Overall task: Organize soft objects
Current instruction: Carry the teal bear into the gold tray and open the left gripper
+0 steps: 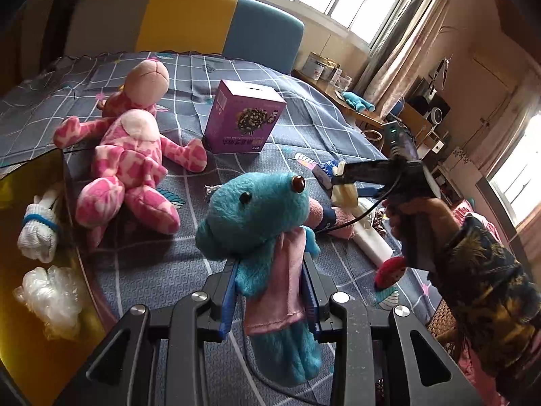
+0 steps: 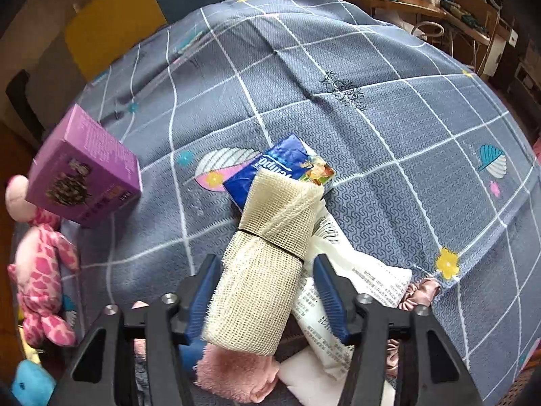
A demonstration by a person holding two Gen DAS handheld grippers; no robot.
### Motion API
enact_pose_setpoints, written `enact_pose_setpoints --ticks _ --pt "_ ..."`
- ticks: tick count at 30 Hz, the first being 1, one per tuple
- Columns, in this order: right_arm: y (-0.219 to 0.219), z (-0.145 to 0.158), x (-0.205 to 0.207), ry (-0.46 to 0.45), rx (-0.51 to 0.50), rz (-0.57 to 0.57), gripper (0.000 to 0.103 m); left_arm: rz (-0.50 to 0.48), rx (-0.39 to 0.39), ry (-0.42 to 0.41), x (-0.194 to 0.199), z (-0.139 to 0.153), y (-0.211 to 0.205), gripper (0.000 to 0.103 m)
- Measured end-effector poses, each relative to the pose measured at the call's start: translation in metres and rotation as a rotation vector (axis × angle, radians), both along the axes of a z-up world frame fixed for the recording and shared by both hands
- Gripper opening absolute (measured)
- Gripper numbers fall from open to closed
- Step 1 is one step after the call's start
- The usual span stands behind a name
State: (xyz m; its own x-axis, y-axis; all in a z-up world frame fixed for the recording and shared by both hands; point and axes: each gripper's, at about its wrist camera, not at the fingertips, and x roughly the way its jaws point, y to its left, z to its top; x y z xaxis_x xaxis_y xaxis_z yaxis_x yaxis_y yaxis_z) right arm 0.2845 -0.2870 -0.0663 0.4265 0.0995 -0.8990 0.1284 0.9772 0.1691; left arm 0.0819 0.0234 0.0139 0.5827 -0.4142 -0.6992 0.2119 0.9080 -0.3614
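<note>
My left gripper [image 1: 270, 280] is shut on a blue plush animal in a pink dress [image 1: 260, 209] and holds it upright above the bed. My right gripper [image 2: 267, 277] holds a cream mesh cloth roll [image 2: 267, 264] between its blue pads; it also shows in the left wrist view [image 1: 345, 193], right of the plush. A pink spotted plush giraffe [image 1: 128, 155] lies on the bed at the left, and at the left edge of the right wrist view [image 2: 40, 264].
A purple box [image 1: 241, 118] stands on the grey checked bedsheet [image 2: 372, 108]. A yellow bin [image 1: 20, 338] at left holds a white sock bundle [image 1: 37, 230] and a plastic wad [image 1: 50, 297]. A blue tissue pack [image 2: 270, 165], white packets [image 2: 355, 287] and pink cloth [image 2: 233, 372] lie under the right gripper.
</note>
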Motion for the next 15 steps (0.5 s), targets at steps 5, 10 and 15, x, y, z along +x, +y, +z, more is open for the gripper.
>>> enact_pose_setpoints --ticks 5,10,15 --pt "0.016 0.024 -0.022 -0.088 -0.025 0.074 0.043 0.015 -0.010 -0.015 -0.011 0.006 0.011 0.034" --pt "0.043 0.056 -0.060 -0.168 -0.004 0.226 0.044 0.035 -0.021 -0.023 -0.018 0.009 0.019 0.034" --pt "0.081 0.064 -0.103 -0.158 0.033 0.432 0.044 0.064 -0.029 -0.033 -0.029 0.013 0.032 0.034"
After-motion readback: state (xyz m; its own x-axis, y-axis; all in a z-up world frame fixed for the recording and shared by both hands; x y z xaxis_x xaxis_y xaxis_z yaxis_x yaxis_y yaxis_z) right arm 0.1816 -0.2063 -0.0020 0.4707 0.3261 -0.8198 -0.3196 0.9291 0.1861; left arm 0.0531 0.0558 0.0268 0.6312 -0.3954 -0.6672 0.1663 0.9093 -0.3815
